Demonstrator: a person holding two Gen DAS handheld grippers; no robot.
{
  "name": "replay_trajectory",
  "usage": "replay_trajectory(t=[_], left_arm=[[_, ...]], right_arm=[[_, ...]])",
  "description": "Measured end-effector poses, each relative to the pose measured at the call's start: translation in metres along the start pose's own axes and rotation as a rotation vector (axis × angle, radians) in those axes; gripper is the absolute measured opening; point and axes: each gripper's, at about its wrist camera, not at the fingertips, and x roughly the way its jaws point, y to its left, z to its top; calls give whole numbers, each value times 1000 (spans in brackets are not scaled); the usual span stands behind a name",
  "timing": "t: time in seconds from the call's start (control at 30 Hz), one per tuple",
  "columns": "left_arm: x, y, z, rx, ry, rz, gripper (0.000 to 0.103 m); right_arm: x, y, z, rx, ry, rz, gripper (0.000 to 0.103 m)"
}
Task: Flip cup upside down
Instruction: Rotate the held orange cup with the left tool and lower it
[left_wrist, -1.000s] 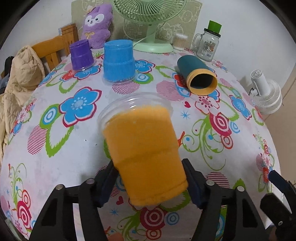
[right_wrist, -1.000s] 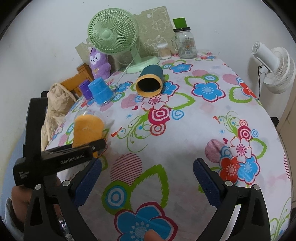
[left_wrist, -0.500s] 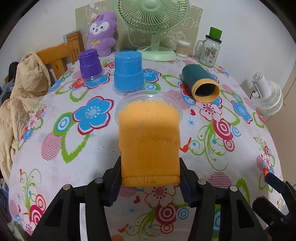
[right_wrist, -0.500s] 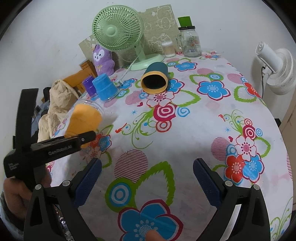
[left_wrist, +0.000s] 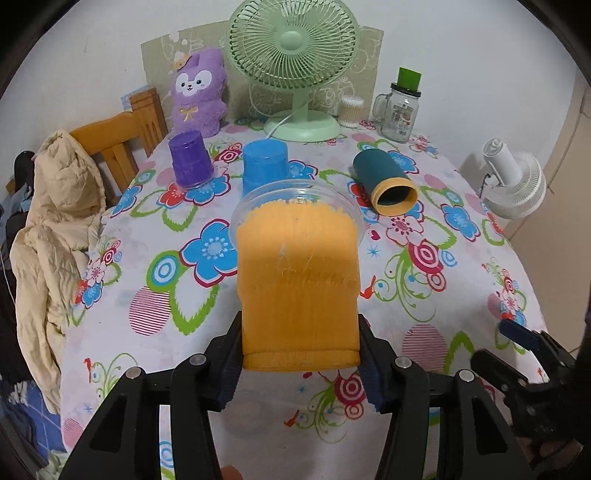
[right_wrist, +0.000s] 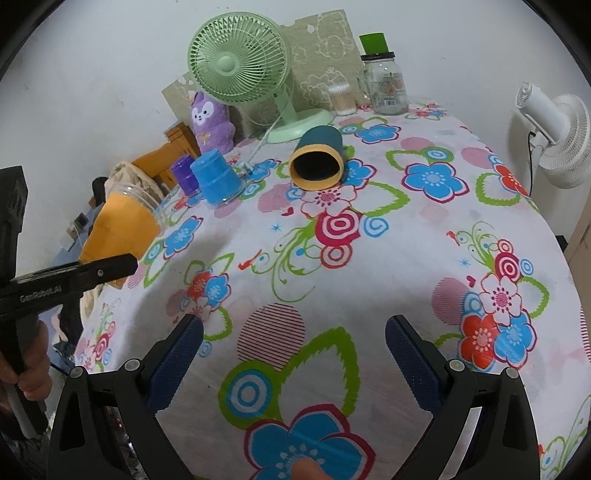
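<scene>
Gripping orange cup (left_wrist: 299, 280) in left gripper (left_wrist: 300, 354), lifted off table (left_wrist: 424, 295), mouth pointing away | right gripper (right_wrist: 293, 354) hanging spread apart, holding nothing

The cup (left_wrist: 298, 284) is orange with a clear rim. The desk (right_wrist: 388, 258) wears a white cloth printed with blue, red and pink flowers, green leaves and striped pink circles. At twelve o'clock stands a pale green fan (left_wrist: 293, 44); at eleven, a purple plush (left_wrist: 199, 96), a purple cup (left_wrist: 190, 158) and a blue cup (left_wrist: 265, 162). The tumbler (left_wrist: 384, 181) at one o'clock is teal with a yellow rim.
</scene>
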Motion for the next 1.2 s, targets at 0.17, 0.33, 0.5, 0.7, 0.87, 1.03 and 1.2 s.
replay_trajectory(t=[0.17,0.33,0.5,0.7,0.87,1.03,1.2], left_arm=[[-4,-5,1,45,26,-11,56],[-4,-10,2,66,39,-19,56],[3,-18,0,95,89,-49,56],[9,-29,-3,136,138,-60,57],[9,-35,-3,177,162,-51,57],[3,-35,1,186,137,-37,57],[6,-37,1,186,147,-46,59]], right_arm=[[2,7,1,-10,-3,15,100],[5,9,0,-10,11,20,100],[6,8,-3,-2,19,21,100],[8,6,-6,2,24,21,100],[14,8,-7,-2,41,37,100],[17,11,-8,-12,47,40,100],[19,9,-7,-8,54,32,100]])
